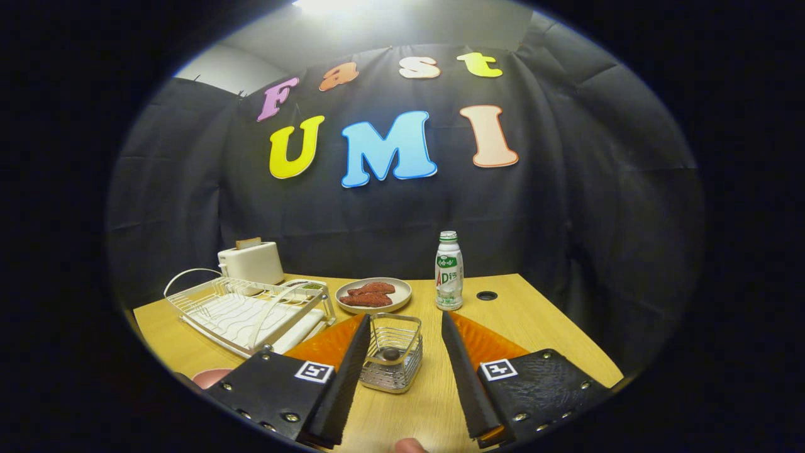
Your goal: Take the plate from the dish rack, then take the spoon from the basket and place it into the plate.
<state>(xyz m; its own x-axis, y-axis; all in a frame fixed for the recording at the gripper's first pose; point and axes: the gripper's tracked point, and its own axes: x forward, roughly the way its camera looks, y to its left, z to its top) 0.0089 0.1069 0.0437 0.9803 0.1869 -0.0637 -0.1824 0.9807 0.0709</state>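
My gripper [405, 316] is open, its fingers standing on either side of a small wire basket [393, 368] on the wooden table. Neither finger touches the basket. Inside it lies a dark rounded piece [391, 353], which looks like the end of the spoon. The white wire dish rack [251, 308] stands to the left of the fingers, and no plate stands in its slots. A pink rounded rim [210, 376], perhaps the plate, peeks out beside the left finger in front of the rack; most of it is hidden.
A beige dish with red meat slices [374, 294] sits just beyond the basket. A white bottle [449, 270] stands to its right, near a cable hole [486, 295]. A white toaster [251, 261] stands behind the rack. A fingertip [409, 445] shows below the fingers.
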